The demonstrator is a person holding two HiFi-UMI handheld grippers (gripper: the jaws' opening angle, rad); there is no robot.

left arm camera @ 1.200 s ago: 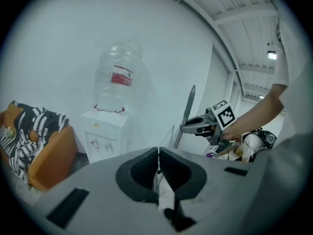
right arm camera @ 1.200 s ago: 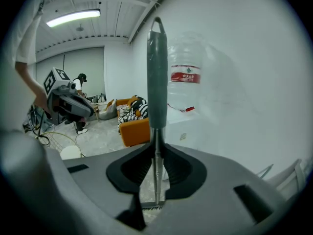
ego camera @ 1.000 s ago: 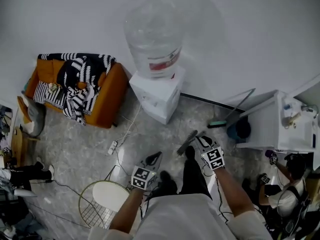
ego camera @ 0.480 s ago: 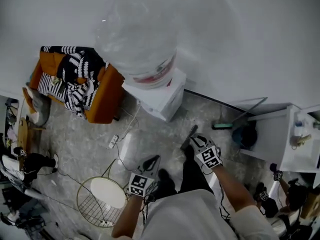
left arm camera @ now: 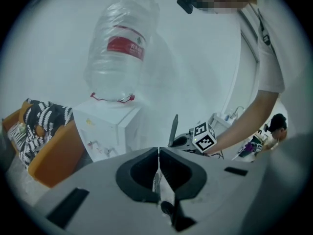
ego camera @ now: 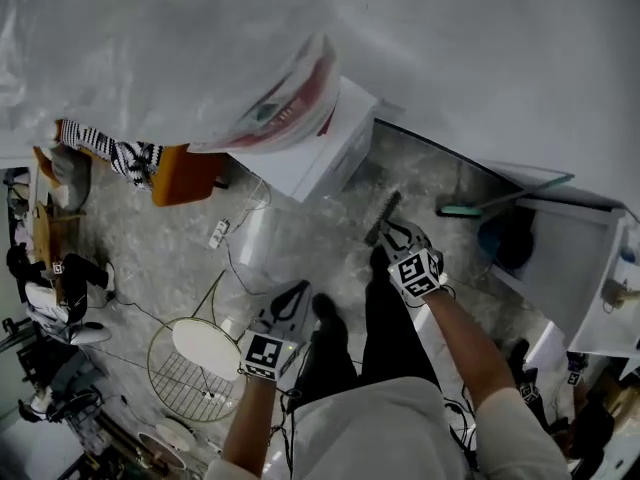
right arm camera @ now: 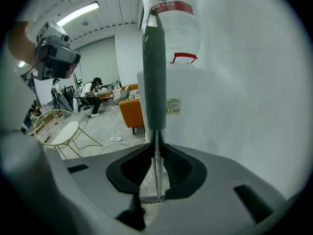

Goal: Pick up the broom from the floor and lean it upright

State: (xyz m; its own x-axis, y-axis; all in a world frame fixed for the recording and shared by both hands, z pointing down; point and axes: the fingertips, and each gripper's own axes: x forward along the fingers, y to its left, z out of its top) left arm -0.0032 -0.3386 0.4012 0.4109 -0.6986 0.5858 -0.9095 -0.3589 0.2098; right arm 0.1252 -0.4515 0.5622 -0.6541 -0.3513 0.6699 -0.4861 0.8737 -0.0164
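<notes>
My right gripper (ego camera: 392, 232) is shut on the broom's thin metal shaft. The broom's dark grey handle grip (ego camera: 383, 216) sticks out past the jaws toward the water dispenser. In the right gripper view that grip (right arm camera: 154, 72) rises straight up from my right gripper (right arm camera: 156, 153), and the broom head (right arm camera: 150, 199) shows below the jaws. My left gripper (ego camera: 293, 296) hangs lower left of it, shut and holding nothing. The left gripper view has my left gripper (left arm camera: 158, 155) in front, with the right gripper's marker cube (left arm camera: 203, 137) and the grip (left arm camera: 173, 130) beyond.
A white water dispenser (ego camera: 320, 153) with a big clear bottle (left arm camera: 120, 48) stands against the wall ahead. An orange armchair (ego camera: 185, 173) with a striped blanket is left of it. A round wire chair (ego camera: 200, 363) and a power strip (ego camera: 216, 234) are on the floor. Another long-handled tool (ego camera: 500, 196) leans by a white cabinet (ego camera: 570, 258).
Both grippers have dropped lower and shifted, the right one still shut on the broom. The head view has swung, so the bottle now fills its upper left.
</notes>
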